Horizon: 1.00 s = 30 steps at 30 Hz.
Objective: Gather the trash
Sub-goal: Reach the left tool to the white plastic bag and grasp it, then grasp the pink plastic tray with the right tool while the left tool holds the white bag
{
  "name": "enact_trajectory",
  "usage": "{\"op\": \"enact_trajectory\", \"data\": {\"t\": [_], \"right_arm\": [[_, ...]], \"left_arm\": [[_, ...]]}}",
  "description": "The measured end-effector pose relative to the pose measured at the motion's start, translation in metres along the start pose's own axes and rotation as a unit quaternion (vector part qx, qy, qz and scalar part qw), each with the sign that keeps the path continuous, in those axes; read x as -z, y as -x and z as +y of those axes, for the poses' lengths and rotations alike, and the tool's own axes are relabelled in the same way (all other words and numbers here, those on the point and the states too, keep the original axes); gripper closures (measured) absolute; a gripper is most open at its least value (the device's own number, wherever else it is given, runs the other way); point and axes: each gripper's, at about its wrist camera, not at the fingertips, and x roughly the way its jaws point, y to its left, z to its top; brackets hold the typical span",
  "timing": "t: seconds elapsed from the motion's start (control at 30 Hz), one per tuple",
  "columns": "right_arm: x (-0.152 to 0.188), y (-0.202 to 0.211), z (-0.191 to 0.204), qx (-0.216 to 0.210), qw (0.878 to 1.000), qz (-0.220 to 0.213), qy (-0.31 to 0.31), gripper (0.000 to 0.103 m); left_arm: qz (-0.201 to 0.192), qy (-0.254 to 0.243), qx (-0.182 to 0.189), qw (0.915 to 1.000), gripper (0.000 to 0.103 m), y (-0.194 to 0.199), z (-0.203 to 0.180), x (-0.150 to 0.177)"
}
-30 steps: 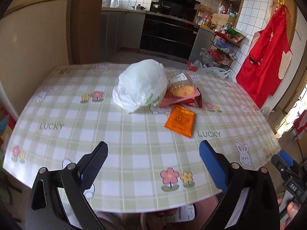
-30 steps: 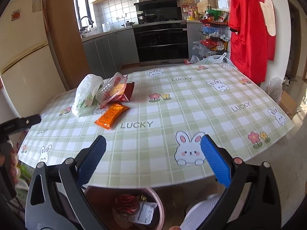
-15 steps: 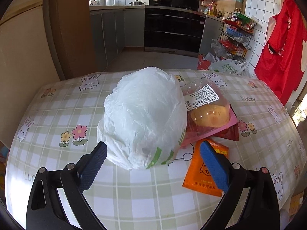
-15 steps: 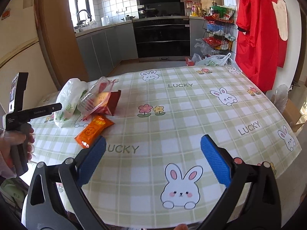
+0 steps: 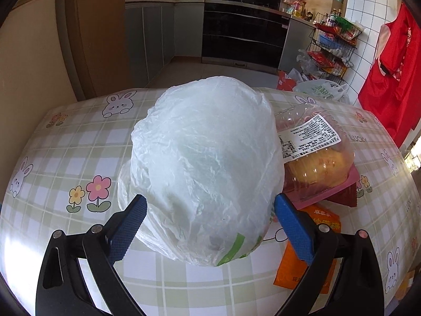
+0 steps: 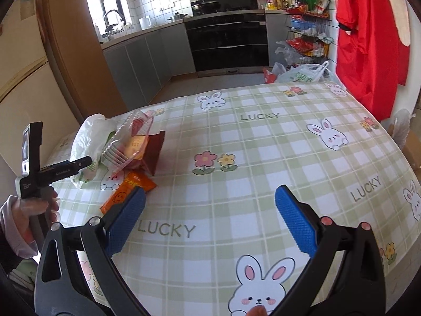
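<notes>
A crumpled white plastic bag (image 5: 208, 163) sits on the checked tablecloth (image 5: 79, 152). My left gripper (image 5: 209, 226) is open, its blue pads on either side of the bag's near end. To the bag's right lie a clear plastic food box (image 5: 313, 152), a dark red wrapper (image 5: 347, 197) under it, and an orange packet (image 5: 310, 268). My right gripper (image 6: 210, 218) is open and empty above the table. In the right wrist view the bag (image 6: 86, 142), box (image 6: 129, 142) and orange packet (image 6: 126, 192) lie at the left, beside the left gripper (image 6: 65, 168).
The table (image 6: 263, 158) stretches to the right of the trash pile. A red apron (image 6: 368, 42) hangs on the wall at the right. A wire rack (image 6: 307, 31) and bags stand on the floor beyond the table. Kitchen cabinets and an oven are behind.
My left gripper has moved forward over the table until its open fingers straddle the white bag. My right gripper has moved forward and up over the table edge.
</notes>
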Motion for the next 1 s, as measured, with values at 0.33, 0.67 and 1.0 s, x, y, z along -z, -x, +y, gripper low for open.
{"op": "enact_trajectory", "data": {"t": [0.33,0.67,1.0], "right_arm": [[-0.019,-0.022,0.04,-0.035,0.997,0.038,0.063,0.006],[-0.043,-0.059,0.071,-0.076,0.99,0.056,0.106,0.006],[-0.091,-0.134,0.102,-0.111,0.989,0.076,0.068,0.006]], "left_arm": [[0.008,0.021,0.017,0.9996,0.077,0.001,0.031,0.015],[-0.024,0.067,0.041,0.9966,0.1,0.042,0.088,0.046],[-0.051,0.105,0.05,0.9919,0.101,0.086,0.107,0.083]]}}
